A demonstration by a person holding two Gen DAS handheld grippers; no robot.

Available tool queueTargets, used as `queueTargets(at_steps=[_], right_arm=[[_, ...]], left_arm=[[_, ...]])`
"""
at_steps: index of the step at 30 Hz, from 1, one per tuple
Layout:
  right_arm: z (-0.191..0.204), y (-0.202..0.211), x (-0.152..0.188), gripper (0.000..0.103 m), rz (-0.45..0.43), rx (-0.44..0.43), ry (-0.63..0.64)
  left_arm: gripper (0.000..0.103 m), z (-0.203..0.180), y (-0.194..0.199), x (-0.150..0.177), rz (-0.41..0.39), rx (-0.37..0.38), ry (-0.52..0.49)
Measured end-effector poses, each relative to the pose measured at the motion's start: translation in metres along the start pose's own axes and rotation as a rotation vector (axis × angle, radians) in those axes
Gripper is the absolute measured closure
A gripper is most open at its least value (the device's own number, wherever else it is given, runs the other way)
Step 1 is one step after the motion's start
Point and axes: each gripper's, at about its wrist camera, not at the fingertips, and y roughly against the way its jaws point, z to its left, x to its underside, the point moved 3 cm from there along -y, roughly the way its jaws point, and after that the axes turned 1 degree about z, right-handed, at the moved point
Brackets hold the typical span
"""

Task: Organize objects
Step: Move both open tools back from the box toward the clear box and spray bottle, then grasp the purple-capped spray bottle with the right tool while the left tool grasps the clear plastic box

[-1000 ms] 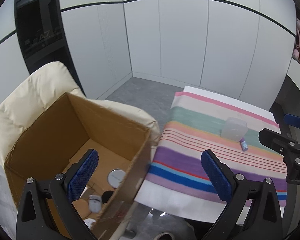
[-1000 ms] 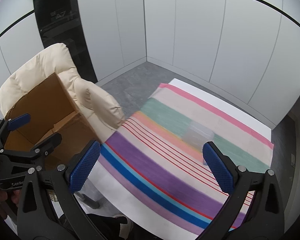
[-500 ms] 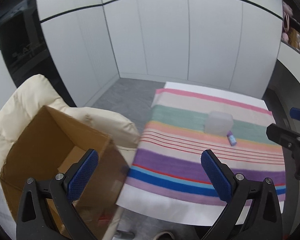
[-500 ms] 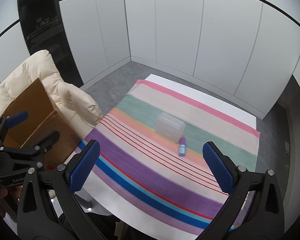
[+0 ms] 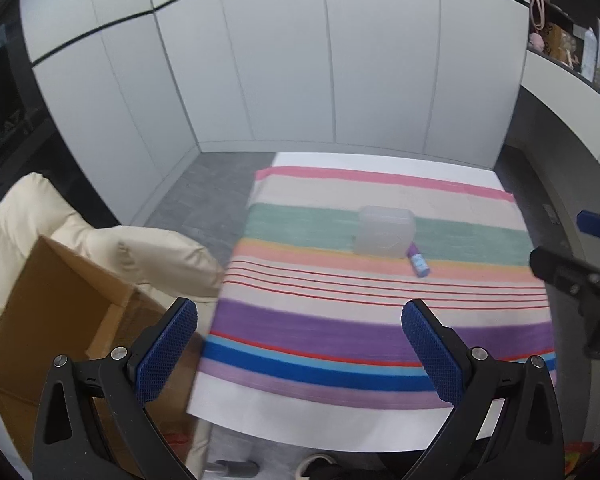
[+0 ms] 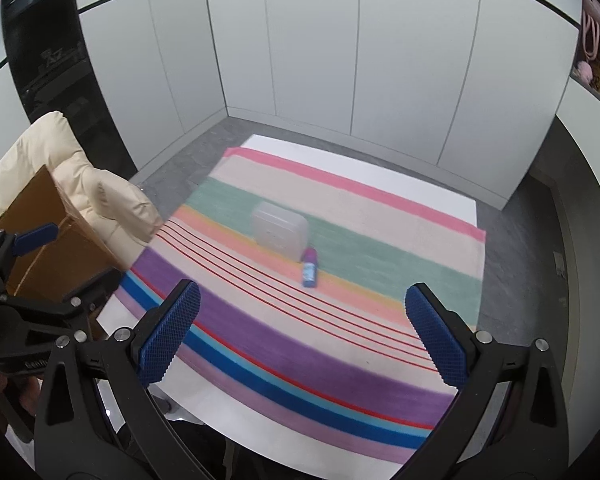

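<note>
On striped cloth (image 6: 340, 320), mid-surface: clear box (image 6: 279, 231), small tube (image 6: 309, 268) touching its near corner. Both grippers, left (image 5: 300, 344) and right (image 6: 302, 330), fingers wide apart, empty. You: take tube first, straddle its short axis, carry to carton (image 5: 60, 300) at left.

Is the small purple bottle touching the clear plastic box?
Cannot tell. In both wrist views the purple bottle has its cap right at the clear plastic box, but blur hides any gap.
</note>
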Motion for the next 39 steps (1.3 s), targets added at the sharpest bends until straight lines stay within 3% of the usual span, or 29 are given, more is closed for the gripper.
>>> queueTargets(at_steps=[6,16,26,36,39], right_arm=[[-0.026,-0.012,0.016,0.000,0.033,0.016,-0.049],[-0.052,-0.072,0.044,0.000,0.132,0.040,-0.044],[-0.060,-0.159,0.040,0.018,0.203,-0.022,-0.120],[-0.032,-0.225,0.026,0.036,0.230,-0.063,-0.073],[-0.028,-0.236,0.023,0.047,0.224,-0.053,-0.047]], left_arm=[[0.000,-0.030,-0.023,-0.002,0.016,-0.010,-0.070],[0.000,-0.050,-0.091,0.010,0.116,0.032,-0.014],[0.000,-0.053,-0.158,0.008,0.168,0.038,-0.051],[0.000,-0.036,-0.204,0.008,0.195,0.047,-0.010],[0.000,-0.036,-0.211,0.008,0.200,0.052,-0.002]])
